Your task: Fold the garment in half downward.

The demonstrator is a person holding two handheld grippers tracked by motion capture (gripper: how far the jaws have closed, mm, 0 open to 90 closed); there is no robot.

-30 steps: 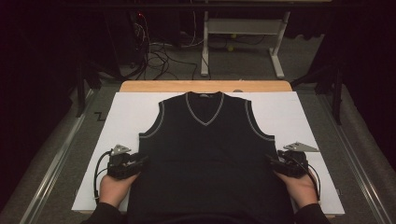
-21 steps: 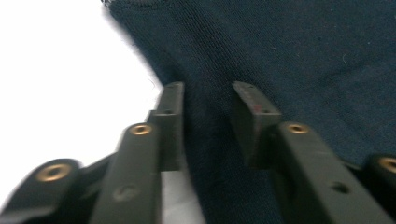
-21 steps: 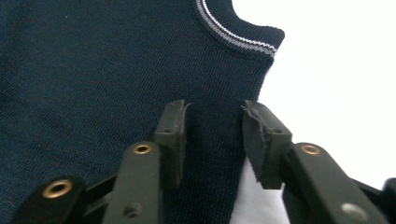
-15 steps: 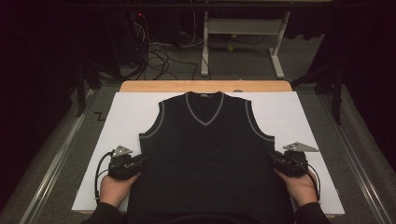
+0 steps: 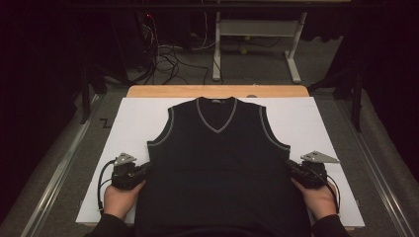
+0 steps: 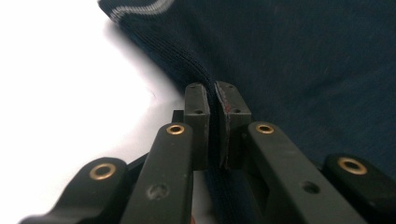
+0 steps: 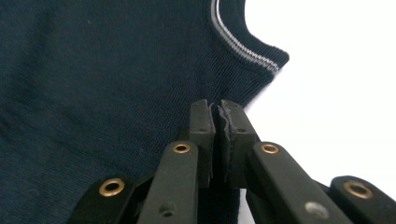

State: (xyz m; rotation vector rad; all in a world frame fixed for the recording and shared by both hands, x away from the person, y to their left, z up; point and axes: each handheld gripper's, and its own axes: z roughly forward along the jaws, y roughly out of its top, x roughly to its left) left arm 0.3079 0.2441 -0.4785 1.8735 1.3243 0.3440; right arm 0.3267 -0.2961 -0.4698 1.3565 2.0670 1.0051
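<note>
Fingers [image 6: 198,100] of both grippers just closed, pinching vest [image 5: 217,163] side edges.

A white sheet [image 5: 133,128] is lying flat across the middle of the high view, reaching from about nine o'clock to three o'clock. A strip of the wooden tabletop [image 5: 163,91] is showing just past its far edge, toward twelve o'clock. A small black mark [image 5: 105,122] is sitting beside the sheet's far corner at about ten o'clock. On the floor beyond, at eleven o'clock, a tangle of cables [image 5: 163,57] is sprawling. A white table frame [image 5: 257,34] is standing at about one o'clock, with a small yellow ball [image 5: 242,50] lying under it.
</note>
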